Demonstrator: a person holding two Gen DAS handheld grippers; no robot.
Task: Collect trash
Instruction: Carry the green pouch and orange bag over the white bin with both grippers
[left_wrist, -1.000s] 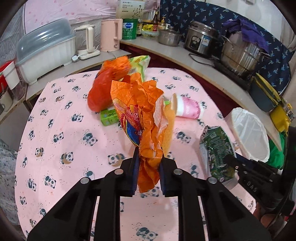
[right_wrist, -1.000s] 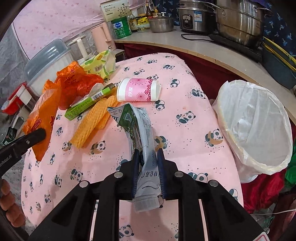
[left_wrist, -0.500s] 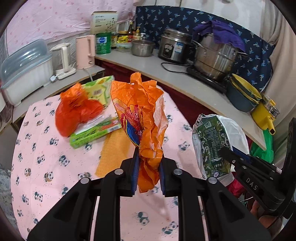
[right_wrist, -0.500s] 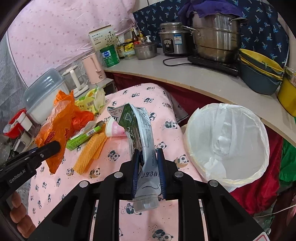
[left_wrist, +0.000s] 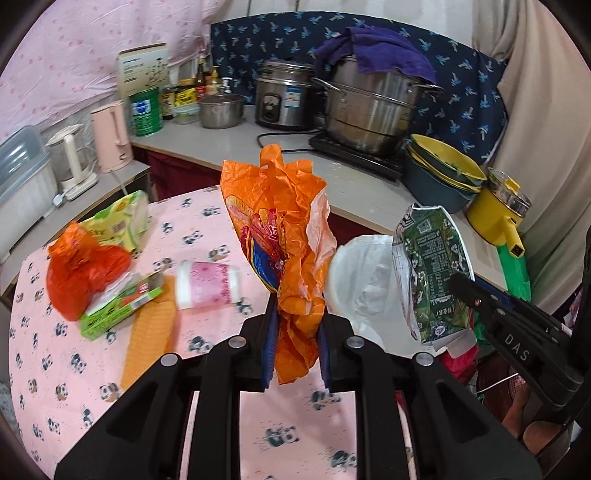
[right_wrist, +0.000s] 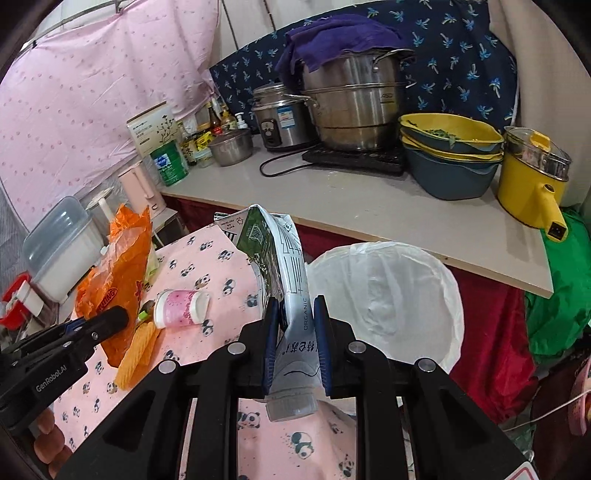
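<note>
**Where the rubbish and the bin stand**

The table (left_wrist: 207, 221) fills the near left. On it a cup (left_wrist: 207, 282) lies on its side; left of the cup lie a small box (left_wrist: 122, 314) and a crumpled bag (left_wrist: 85, 269), with a packet (left_wrist: 118, 221) behind them. The lined bin (right_wrist: 388, 295) stands off the table's right edge. Behind both runs the counter (right_wrist: 351, 206), bearing pots and bowls.
</note>
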